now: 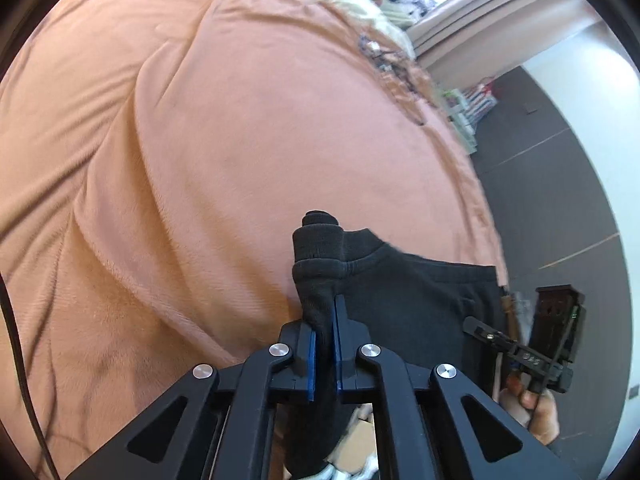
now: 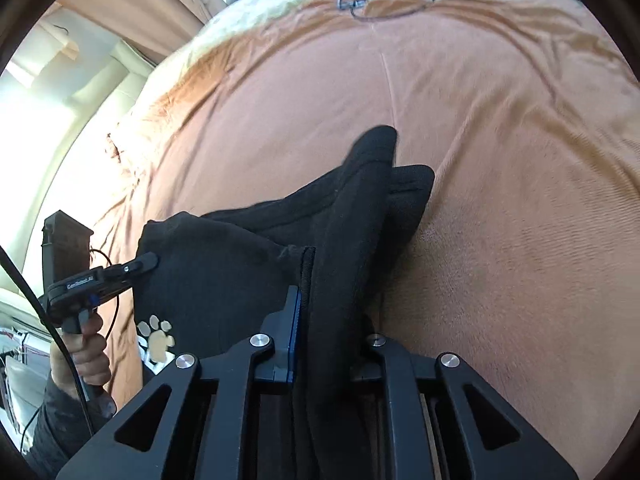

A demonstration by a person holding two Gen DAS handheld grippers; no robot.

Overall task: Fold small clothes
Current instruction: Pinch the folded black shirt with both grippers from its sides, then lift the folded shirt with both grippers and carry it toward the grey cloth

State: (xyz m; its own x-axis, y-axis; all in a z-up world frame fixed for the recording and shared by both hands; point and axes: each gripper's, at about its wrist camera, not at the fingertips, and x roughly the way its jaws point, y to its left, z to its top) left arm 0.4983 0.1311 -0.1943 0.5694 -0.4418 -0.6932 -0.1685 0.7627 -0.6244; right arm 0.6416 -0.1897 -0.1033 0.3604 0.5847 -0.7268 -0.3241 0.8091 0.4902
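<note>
The black garment (image 1: 400, 292) hangs stretched between both tongs above the orange bedspread (image 1: 200, 140). The left tongs (image 1: 325, 344) are clamped on one bunched edge, the right tongs (image 2: 328, 320) apparently on the other, though fabric hides one pad.

Garment (image 1: 412, 296) on blanket (image 1: 224, 152) — near edge

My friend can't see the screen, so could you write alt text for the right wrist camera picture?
The right gripper pinches a fold of a small black garment over an orange blanket. At the left, a hand holds the left gripper, clamped on the garment's other edge, near a pale paw print.
</note>
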